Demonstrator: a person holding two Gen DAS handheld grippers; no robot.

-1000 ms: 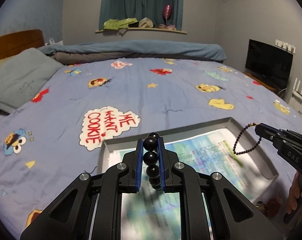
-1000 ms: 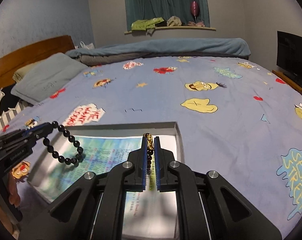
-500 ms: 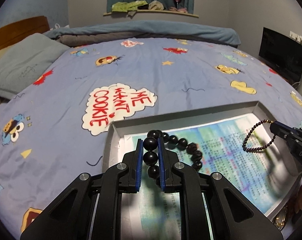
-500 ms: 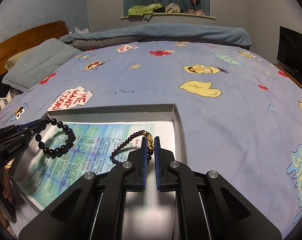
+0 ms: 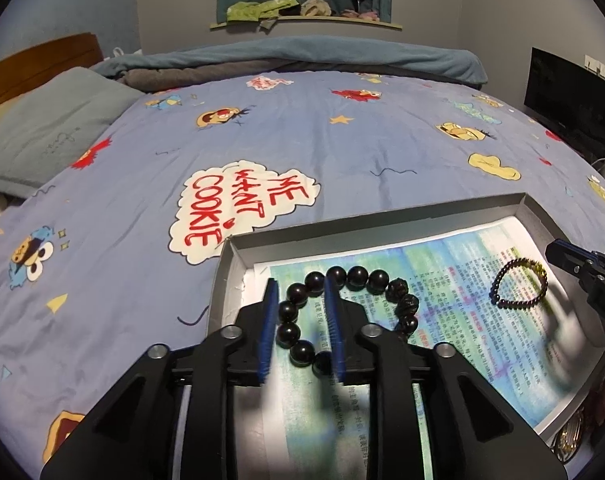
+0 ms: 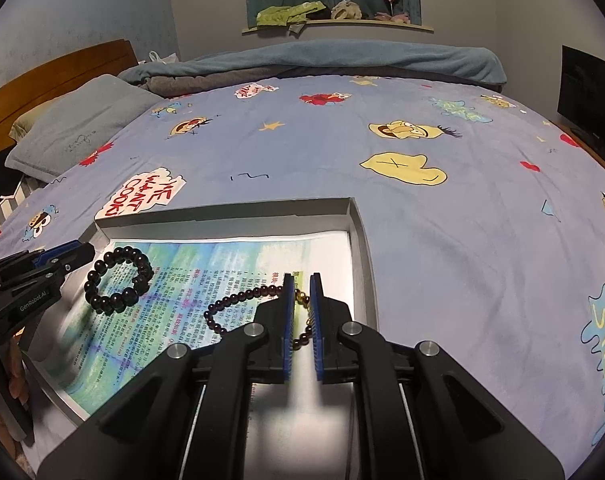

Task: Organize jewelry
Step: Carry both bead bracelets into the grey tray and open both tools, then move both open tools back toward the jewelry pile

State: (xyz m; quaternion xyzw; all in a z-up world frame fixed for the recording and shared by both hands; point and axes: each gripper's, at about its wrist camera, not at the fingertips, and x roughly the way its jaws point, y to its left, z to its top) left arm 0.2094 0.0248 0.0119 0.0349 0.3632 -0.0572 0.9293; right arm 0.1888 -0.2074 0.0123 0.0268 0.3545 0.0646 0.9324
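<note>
A shallow grey tray [image 5: 382, 232] [image 6: 222, 216] lined with printed paper lies on the bed. The black large-bead bracelet [image 5: 358, 276] [image 6: 112, 307] lies flat on the paper at the tray's left end. My left gripper [image 5: 300, 284] [image 6: 90, 250] straddles one side of it; its jaws are opening and the pads stand clear of the beads. A thin dark-bead bracelet [image 5: 514, 304] [image 6: 238, 298] with a gold charm rests on the paper at the right end. My right gripper [image 6: 301, 278] [image 5: 550, 248] is shut on it at the charm.
The tray sits near the front edge of a blue cartoon-print bedspread [image 5: 342, 148]. A grey pillow [image 5: 50, 128] and wooden headboard are at the left, a rolled blanket [image 5: 302, 56] at the far end, a dark TV [image 5: 570, 108] at the right. A hand [image 6: 14, 380] holds the left gripper.
Both grippers came down into the tray and both bracelets, which hung in the air, now lie on the paper. The left jaws have parted off the black beads.
</note>
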